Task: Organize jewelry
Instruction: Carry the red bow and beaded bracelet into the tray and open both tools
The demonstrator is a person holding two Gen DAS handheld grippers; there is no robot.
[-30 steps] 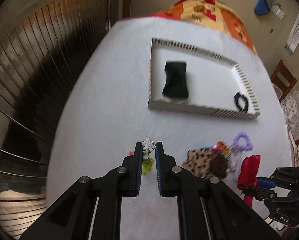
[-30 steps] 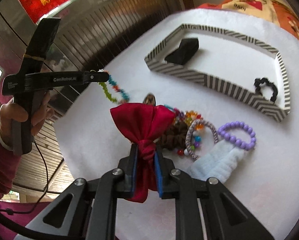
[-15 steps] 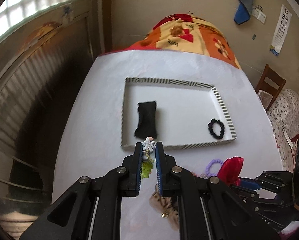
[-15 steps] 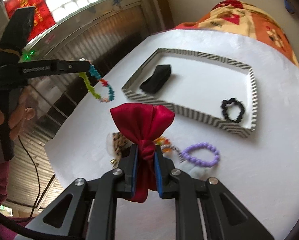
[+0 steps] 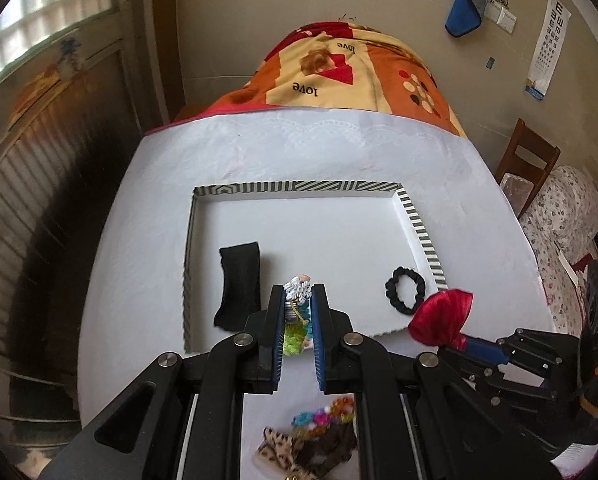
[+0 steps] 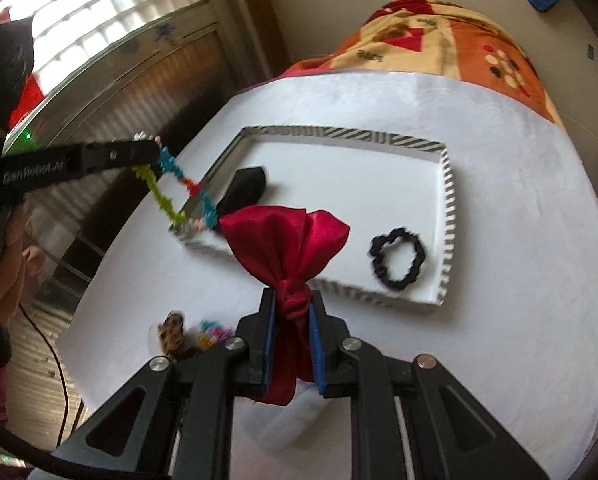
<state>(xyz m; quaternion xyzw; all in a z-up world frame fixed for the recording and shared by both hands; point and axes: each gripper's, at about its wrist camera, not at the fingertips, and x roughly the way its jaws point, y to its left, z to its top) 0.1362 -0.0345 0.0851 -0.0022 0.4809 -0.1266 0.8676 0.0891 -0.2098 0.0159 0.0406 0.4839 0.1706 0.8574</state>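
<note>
Fingers of the left gripper [image 5: 297, 308] pinch a beaded bracelet [image 6: 167, 184]; right gripper [image 6: 291, 312] clamps a red bow [image 6: 287, 240], above the striped tray [image 5: 419, 224] holding a black scrunchie [image 5: 405, 290].

"love" on the orange blanket [image 5: 355, 68]; "genrobot.ai" on the left gripper [image 6: 155, 151].

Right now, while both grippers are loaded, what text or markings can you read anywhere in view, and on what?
"love" on the patterned blanket, printed twice, upside down in the left wrist view.
"GenRobot.AI", partly blurred, on the side of the left gripper, which holds the beaded bracelet.
Eye chart on the wall: rows of symbols, too small to read.
Nothing printed on the striped tray.
</note>
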